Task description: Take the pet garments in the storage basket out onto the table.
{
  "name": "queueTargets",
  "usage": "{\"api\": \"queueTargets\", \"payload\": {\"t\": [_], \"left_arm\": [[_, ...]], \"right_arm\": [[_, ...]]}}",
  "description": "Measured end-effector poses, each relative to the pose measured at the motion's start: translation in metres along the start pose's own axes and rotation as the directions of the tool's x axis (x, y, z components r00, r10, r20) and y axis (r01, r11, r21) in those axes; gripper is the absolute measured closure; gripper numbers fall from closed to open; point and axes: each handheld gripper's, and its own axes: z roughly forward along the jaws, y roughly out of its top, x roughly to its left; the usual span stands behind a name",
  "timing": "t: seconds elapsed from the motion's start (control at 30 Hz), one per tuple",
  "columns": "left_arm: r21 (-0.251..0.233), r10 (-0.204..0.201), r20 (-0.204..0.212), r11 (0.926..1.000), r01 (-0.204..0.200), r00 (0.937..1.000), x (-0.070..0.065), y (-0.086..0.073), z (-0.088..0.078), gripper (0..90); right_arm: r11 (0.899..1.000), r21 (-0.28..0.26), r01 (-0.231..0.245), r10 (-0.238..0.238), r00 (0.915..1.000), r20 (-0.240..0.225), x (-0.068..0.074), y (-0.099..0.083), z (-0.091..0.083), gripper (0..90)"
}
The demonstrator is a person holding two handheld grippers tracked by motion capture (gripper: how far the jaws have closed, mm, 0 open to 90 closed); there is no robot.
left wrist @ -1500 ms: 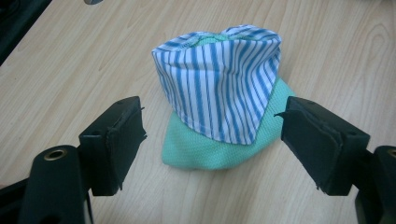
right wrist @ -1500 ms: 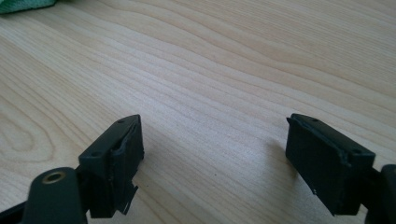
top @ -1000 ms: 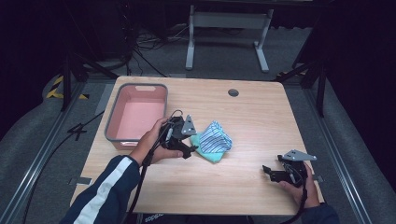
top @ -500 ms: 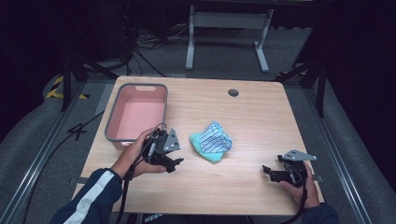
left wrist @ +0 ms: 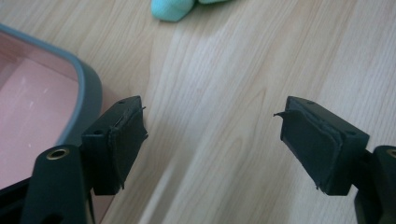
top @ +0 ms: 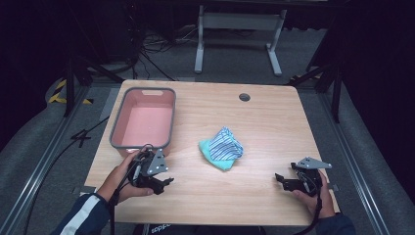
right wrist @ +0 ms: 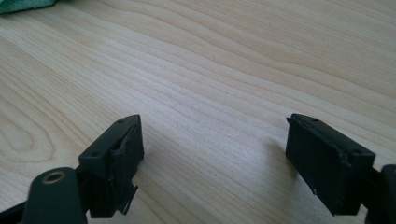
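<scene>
On grained wood table [top: 264,117]: crumpled cloth [top: 222,148] (striped, teal-edged).

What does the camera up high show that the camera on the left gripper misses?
The high view alone takes in the person's hands, the right gripper near the table's right front corner, the folded striped cloth as a whole, and the whole pink bin. The left gripper view alone gives a close look at its own black pads, spread wide with nothing between them. Both show the wooden tabletop, the bin's grey rim and the cloth's teal edge.
</scene>
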Motion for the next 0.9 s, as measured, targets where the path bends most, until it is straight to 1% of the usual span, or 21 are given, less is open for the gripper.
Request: {"api": "queueTargets", "payload": {"t": [0.03, 0.07, 0.13, 0.2, 0.23, 0.27, 0.3, 0.4, 0.43, 0.47, 0.5, 0.57, 0.6, 0.63, 0.67, 0.7, 0.73, 0.8, 0.83, 0.87, 0.9], "left_arm": [[0.0, 0.0, 0.0, 1.0, 0.0, 1.0, 0.0, 0.0, 0.0, 22.3], [0.0, -0.013, 0.004, 0.9999, 0.013, 0.9999, 0.0, -0.004, 0.0, 22.5], [0.006, -0.034, 0.013, 0.9994, 0.034, 0.9994, 0.0, -0.012, 0.0, 22.7], [0.018, -0.061, 0.009, 0.998, 0.061, 0.9981, 0.001, -0.024, 0.001, 22.6], [0.027, -0.069, 0.002, 0.9973, 0.069, 0.9976, 0.002, -0.029, 0.001, 22.2], [0.027, -0.069, 0.002, 0.9973, 0.069, 0.9976, 0.002, -0.029, 0.001, 21.8], [0.044, -0.081, -0.008, 0.9957, 0.081, 0.9967, 0.003, -0.036, 0.003, 21.8], [0.06, -0.114, -0.026, 0.9915, 0.116, 0.9931, 0.008, -0.049, 0.005, 21.4], [0.055, -0.147, -0.016, 0.9875, 0.147, 0.9891, 0.01, -0.053, 0.006, 21.4], [0.053, -0.167, -0.01, 0.9845, 0.167, 0.9859, 0.012, -0.057, 0.007, 21.5], [0.055, -0.179, -0.016, 0.9822, 0.18, 0.9837, 0.015, -0.062, 0.008, 21.5], [0.059, -0.186, -0.025, 0.9806, 0.187, 0.9822, 0.017, -0.07, 0.01, 20.9], [0.058, -0.197, -0.033, 0.9782, 0.199, 0.9798, 0.021, -0.079, 0.012, 20.0], [0.05, -0.219, -0.032, 0.974, 0.221, 0.9751, 0.022, -0.082, 0.013, 19.9], [0.05, -0.219, -0.032, 0.974, 0.221, 0.9751, 0.022, -0.082, 0.013, 19.8], [0.048, -0.242, -0.028, 0.9689, 0.243, 0.97, 0.024, -0.087, 0.013, 19.8], [0.048, -0.244, -0.029, 0.9682, 0.246, 0.9692, 0.026, -0.091, 0.014, 19.9], [0.052, -0.261, -0.021, 0.9639, 0.261, 0.9653, 0.029, -0.098, 0.014, 19.3], [0.053, -0.274, -0.021, 0.96, 0.275, 0.9614, 0.032, -0.104, 0.014, 19.5], [0.042, -0.304, -0.015, 0.9518, 0.304, 0.9527, 0.035, -0.11, 0.013, 18.5], [0.031, -0.32, -0.009, 0.9468, 0.32, 0.9473, 0.038, -0.114, 0.012, 17.8]], "right_arm": [[1.0, 0.0, 0.0, 0.0, 1.0, 0.0, 0.0, 0.0, 0.0, 19.7], [1.0, 0.0, 0.0, 0.0, 1.0, 0.0, 0.0, 0.0, 0.0, 19.7], [1.0, 0.0, 0.001, -0.001, 1.0, 0.0, 0.0, 0.0, 0.0, 19.7], [1.0, -0.001, 0.001, -0.001, 1.0, 0.001, 0.0, 0.0, 0.0, 19.8], [1.0, -0.001, -0.001, 0.001, 1.0, 0.0, 0.0, 0.0, 0.0, 19.8], [1.0, -0.001, -0.001, 0.001, 1.0, 0.0, 0.0, 0.0, 0.0, 19.8], [1.0, 0.0, -0.002, 0.002, 1.0, 0.0, 0.0, 0.0, 0.0, 19.8], [1.0, -0.001, 0.0, 0.0, 1.0, 0.0, 0.0, 0.0, 0.0, 19.8], [1.0, 0.0, 0.0, 0.0, 1.0, 0.0, 0.0, 0.0, 0.0, 19.8], [1.0, -0.001, 0.0, 0.0, 1.0, 0.0, 0.0, 0.0, 0.0, 19.8], [1.0, -0.001, 0.0, 0.0, 1.0, 0.0, 0.0, 0.0, 0.0, 19.8], [1.0, 0.0, -0.001, 0.001, 1.0, 0.0, 0.0, 0.0, 0.0, 19.8], [1.0, 0.0, -0.003, 0.003, 1.0, -0.001, 0.0, 0.0, 0.0, 19.8], [1.0, 0.0, -0.003, 0.003, 1.0, -0.001, 0.0, 0.0, 0.0, 19.8], [1.0, 0.0, -0.003, 0.003, 1.0, -0.001, 0.0, 0.0, 0.0, 19.8], [1.0, 0.0, -0.003, 0.003, 1.0, -0.001, 0.0, 0.0, 0.0, 19.8], [1.0, 0.0, -0.003, 0.003, 1.0, -0.001, 0.0, 0.0, 0.0, 19.8], [1.0, 0.0, -0.002, 0.002, 1.0, -0.001, 0.0, 0.0, 0.0, 19.8], [1.0, 0.0, -0.002, 0.002, 1.0, -0.001, 0.0, 0.0, 0.0, 19.8], [1.0, 0.0, -0.003, 0.003, 1.0, -0.001, 0.0, 0.0, 0.0, 19.8], [1.0, 0.0, -0.003, 0.003, 1.0, -0.001, 0.0, 0.0, 0.0, 19.8]]}}
